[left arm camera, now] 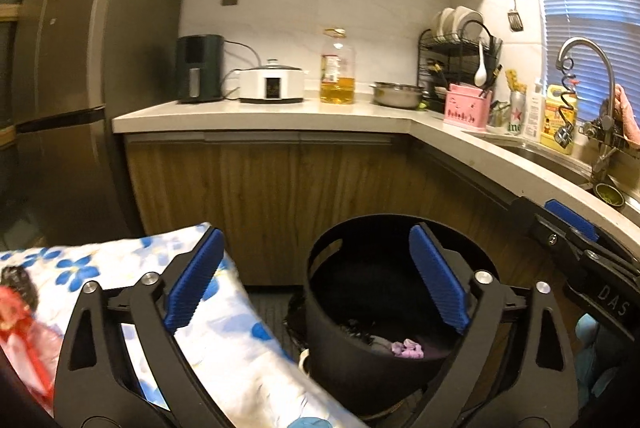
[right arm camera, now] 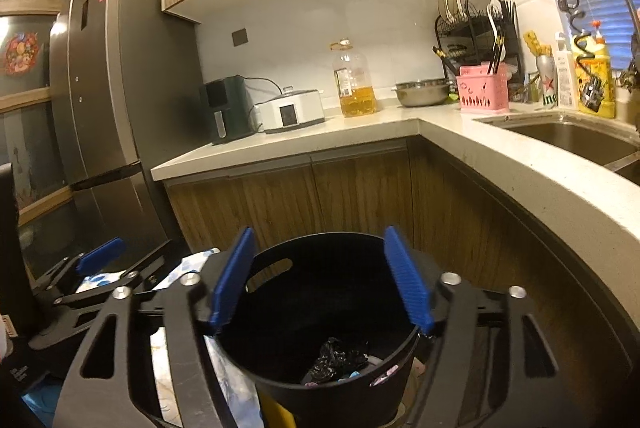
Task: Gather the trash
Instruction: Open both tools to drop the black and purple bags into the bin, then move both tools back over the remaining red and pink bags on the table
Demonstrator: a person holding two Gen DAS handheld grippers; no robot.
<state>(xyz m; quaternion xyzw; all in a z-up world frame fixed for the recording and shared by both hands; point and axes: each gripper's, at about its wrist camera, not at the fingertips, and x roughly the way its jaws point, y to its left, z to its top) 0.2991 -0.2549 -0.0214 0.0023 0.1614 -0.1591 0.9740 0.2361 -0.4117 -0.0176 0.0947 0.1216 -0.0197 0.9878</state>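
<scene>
- We are holding the left gripper (left arm camera: 316, 278) with its fingers spread wide apart and nothing between them, low in front of the wooden cabinets (left arm camera: 280, 203).
- We are holding the right gripper (right arm camera: 320, 278) just beside it, its fingers also parted and gripping nothing, directly above the black bin (right arm camera: 332, 368).
- The black bin is standing on the floor at the inner corner of the L-shaped worktop (right arm camera: 288, 135), and it is showing crumpled black plastic (right arm camera: 338, 356) and small pale scraps at its bottom; in the left wrist view we are seeing a bit of purple trash (left arm camera: 408, 349) inside it.
- A blue-flowered cloth (left arm camera: 224, 340) is lying just left of the bin, and the left gripper's left finger is crossing in front of it.
- On the worktop, an oil bottle (right arm camera: 354, 83), a metal bowl (right arm camera: 423, 92) and a pink basket (right arm camera: 483, 92) are standing in a row, with the sink (right arm camera: 576, 137) farther right.
- The grey fridge (right arm camera: 112, 99) is standing at the worktop's left end.
</scene>
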